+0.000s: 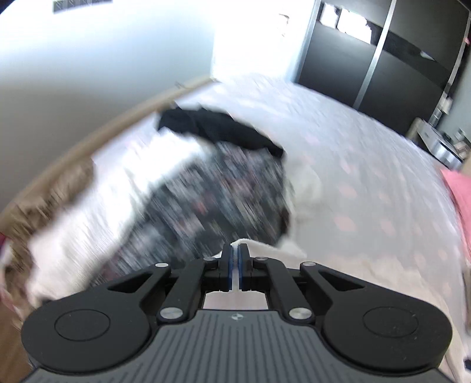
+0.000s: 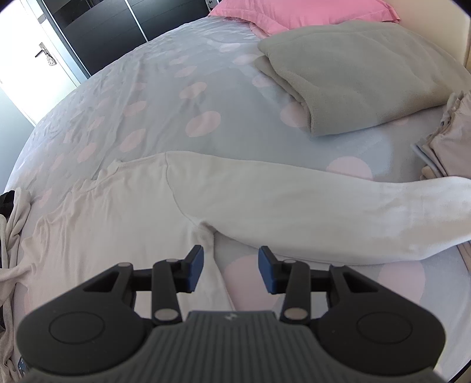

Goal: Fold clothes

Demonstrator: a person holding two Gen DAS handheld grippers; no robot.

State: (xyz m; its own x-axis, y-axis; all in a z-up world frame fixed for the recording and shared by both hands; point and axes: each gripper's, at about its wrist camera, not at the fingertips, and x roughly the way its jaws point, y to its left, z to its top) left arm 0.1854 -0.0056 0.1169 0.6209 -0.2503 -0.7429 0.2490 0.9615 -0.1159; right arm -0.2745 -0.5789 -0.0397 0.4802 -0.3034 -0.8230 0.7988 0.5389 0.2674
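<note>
- Left wrist view: our left tool (image 1: 235, 265) is clenched, its blue pads pressed together on an edge of the white garment (image 1: 259, 250), which peeks out just past the tips. The frame is smeared, so we cannot tell which part of the garment is pinched. Beyond it a dark patterned garment (image 1: 212, 200) and a black garment (image 1: 217, 129) lie heaped on the bed (image 1: 353, 165), up and left of the tool.
- Right wrist view: our right tool (image 2: 230, 271) is released, jaws apart and holding nothing, poised right over the underarm where the sleeve (image 2: 323, 212) meets the white garment's body. The sleeve's long axis runs away to the right; the body spreads left. We judge the right hand nearer the sleeve, so folding it inward falls to that side. A folded grey blanket (image 2: 368, 76) and pink pillow (image 2: 294, 11) lie well apart, further up the bed.
</note>
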